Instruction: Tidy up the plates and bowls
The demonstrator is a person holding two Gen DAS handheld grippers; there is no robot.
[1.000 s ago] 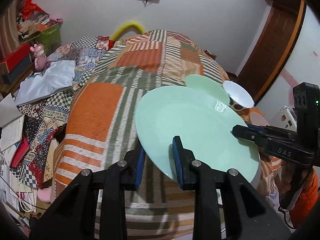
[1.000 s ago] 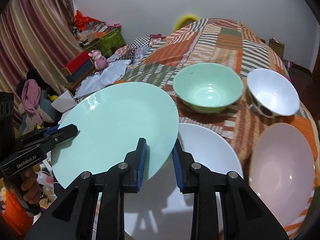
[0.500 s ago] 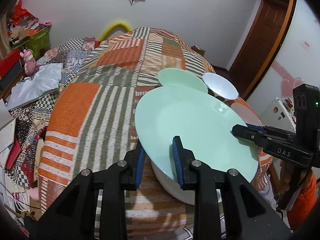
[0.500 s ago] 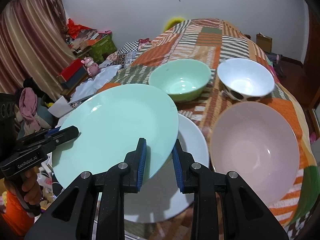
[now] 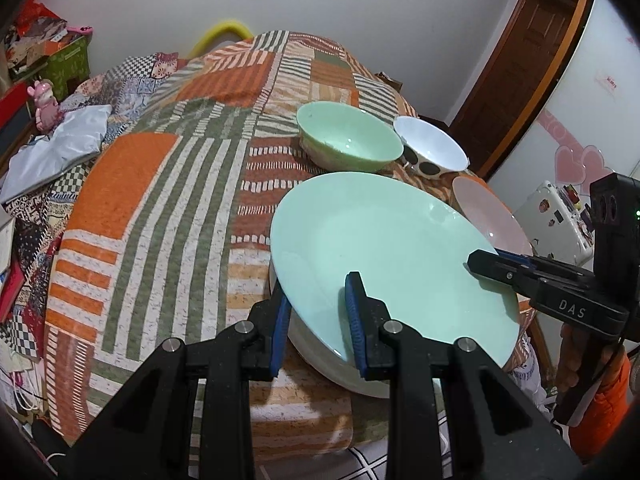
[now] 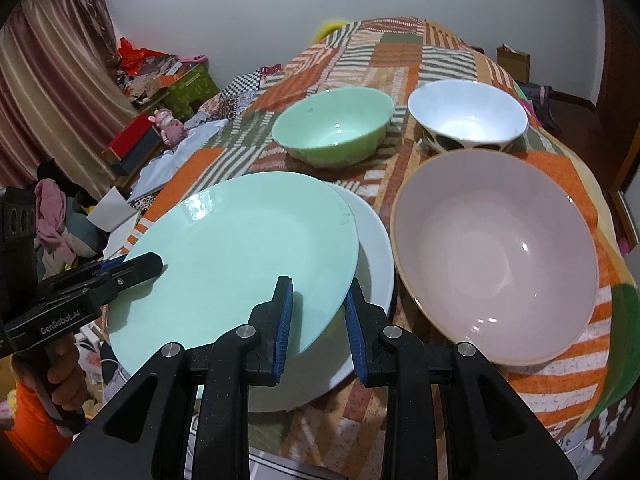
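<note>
While the two grippers share one load, the mint-green plate [image 6: 240, 256] hangs just over the white plate [image 6: 372, 248] that lies at the near edge of the patchwork cloth [image 5: 160, 184], tilted slightly and seemingly not yet seated on it. The left gripper [image 5: 316, 316] has its blue pads closed on the plate's near rim, one pad under and one over; the right gripper [image 6: 318, 320] pinches the opposite rim in the same way, so neither is more than a plate's thickness apart. To the right of the white plate, near the cloth's right edge, sits the large pink bowl [image 6: 496, 256]; toward the far side stand the green bowl [image 6: 332, 128] and the white bowl [image 6: 468, 116], close together, the white one nearer the right edge. The step in hand looks like stacking the plates, green onto white. Next would be a level, gentle lowering until the rims nest, with both sets of fingers letting go together, lest one side drop first and slide the plate off toward the near edge.
</note>
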